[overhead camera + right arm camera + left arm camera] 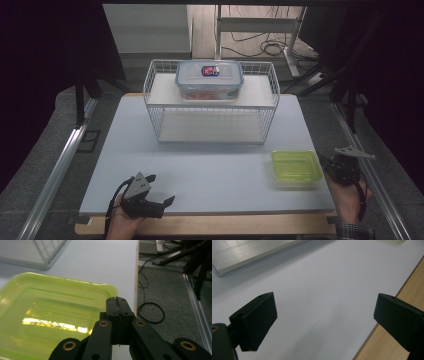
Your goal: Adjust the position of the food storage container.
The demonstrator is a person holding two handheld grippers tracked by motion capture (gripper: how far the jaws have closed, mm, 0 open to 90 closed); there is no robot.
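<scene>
Right gripper (pixel 117 300) has its jaws pinched together on nothing, with the shallow yellow-green plastic container (pixel 50 315) just left of the tips. Looks like a nudge step; next, push it across the tabletop (pixel 210 165). Left gripper (pixel 324 315) jaws gape, empty.

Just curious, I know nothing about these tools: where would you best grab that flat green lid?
Probably by its right rim, coming in level from the right. The lid lies flat and thin on the table, so only the edge offers a pinch; the right gripper, shut, is already there.
</scene>
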